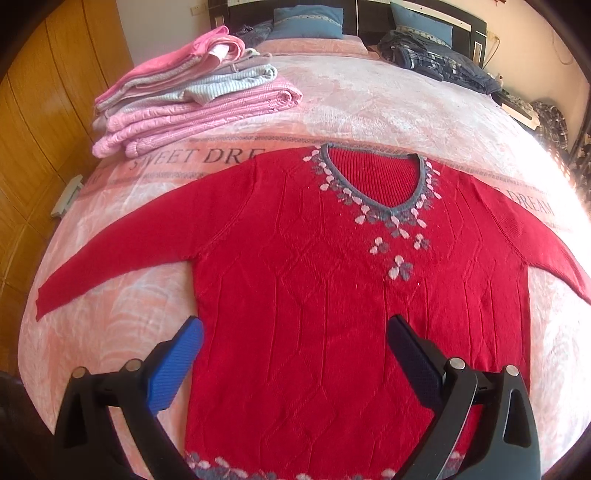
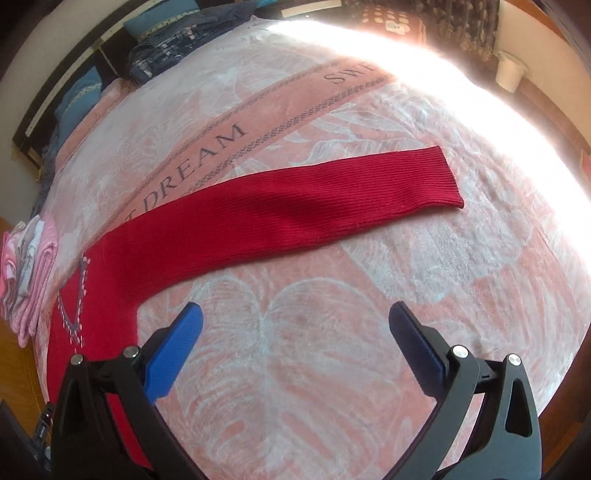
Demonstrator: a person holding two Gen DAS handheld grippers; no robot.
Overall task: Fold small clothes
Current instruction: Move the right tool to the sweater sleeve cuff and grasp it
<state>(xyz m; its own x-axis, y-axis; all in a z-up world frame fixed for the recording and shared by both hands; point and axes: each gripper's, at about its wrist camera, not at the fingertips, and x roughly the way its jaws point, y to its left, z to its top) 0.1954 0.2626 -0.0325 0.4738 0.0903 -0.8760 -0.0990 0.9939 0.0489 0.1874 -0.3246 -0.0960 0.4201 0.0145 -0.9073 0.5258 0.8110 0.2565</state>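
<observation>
A red knit sweater with a grey V-neck and pink-grey flower pattern lies flat, front up, on the pink bedspread, both sleeves spread out. My left gripper hovers open over the sweater's lower body, with nothing between its blue fingers. In the right wrist view the sweater's right sleeve stretches straight across the bedspread to its cuff. My right gripper is open above bare bedspread, just below that sleeve and to the right of the sweater's body.
A pile of folded pink and pale-blue clothes sits at the back left of the bed. Dark plaid clothing and blue pillows lie near the headboard. A wooden wardrobe stands left. Bright sunlight washes out the bed's far right.
</observation>
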